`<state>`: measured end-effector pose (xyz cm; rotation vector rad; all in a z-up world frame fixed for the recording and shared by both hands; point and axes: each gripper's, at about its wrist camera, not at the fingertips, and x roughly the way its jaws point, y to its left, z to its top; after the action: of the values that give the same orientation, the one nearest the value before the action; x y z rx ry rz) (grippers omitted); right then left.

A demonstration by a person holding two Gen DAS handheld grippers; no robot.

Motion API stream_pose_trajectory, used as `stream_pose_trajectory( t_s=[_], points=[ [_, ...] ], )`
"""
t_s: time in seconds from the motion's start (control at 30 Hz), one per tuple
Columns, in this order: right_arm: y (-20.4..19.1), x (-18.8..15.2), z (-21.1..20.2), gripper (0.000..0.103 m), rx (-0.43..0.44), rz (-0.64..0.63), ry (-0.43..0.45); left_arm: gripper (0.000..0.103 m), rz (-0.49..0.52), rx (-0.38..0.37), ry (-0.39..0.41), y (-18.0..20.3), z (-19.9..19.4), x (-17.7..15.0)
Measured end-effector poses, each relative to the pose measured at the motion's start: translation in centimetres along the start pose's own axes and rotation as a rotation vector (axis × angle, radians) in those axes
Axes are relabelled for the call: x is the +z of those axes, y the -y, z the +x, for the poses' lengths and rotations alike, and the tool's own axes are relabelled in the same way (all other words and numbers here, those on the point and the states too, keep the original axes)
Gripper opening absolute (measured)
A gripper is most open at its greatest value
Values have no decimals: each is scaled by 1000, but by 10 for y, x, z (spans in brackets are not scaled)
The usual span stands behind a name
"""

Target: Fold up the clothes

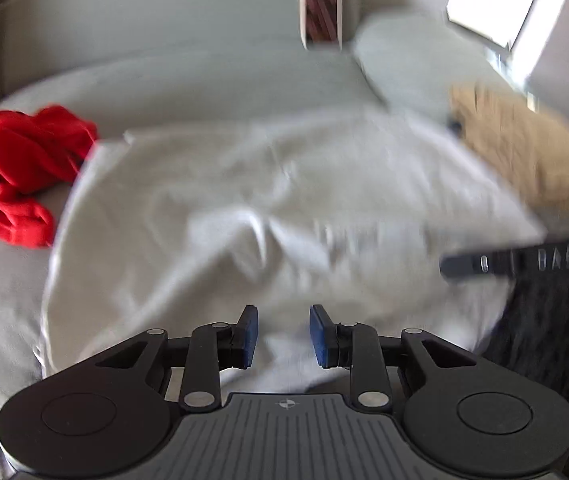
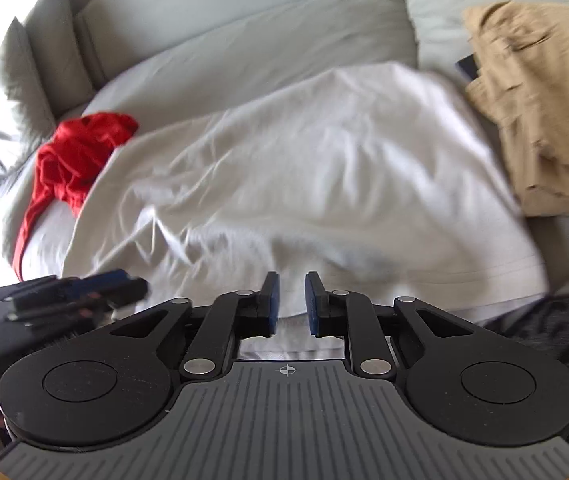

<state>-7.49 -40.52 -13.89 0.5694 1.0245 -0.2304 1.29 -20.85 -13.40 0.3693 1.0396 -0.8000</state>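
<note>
Left wrist view: the left gripper (image 1: 283, 336) has its fingers apart, holding nothing, above the near hem of the white garment (image 1: 276, 208) spread on the bed (image 1: 4, 300).

Right wrist view: the right gripper (image 2: 291, 304) is also released, over the same hem; the garment's long axis runs away from both, toward the pillow (image 2: 244, 52).

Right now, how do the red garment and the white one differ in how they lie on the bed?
The red garment is bunched in a crumpled heap; the white garment is spread out fairly flat, though wrinkled. The red garment lies off to the left; the white garment lies directly ahead of both claws. Both rest on the bed, neither held.
</note>
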Motion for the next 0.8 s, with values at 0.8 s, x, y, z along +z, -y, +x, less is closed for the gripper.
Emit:
stream_pose_trajectory(
  t_s=[0.8],
  points=[
    [73,-29,13,35,251,686,24,34,-213,-76,116,-23,-56,-18]
  ],
)
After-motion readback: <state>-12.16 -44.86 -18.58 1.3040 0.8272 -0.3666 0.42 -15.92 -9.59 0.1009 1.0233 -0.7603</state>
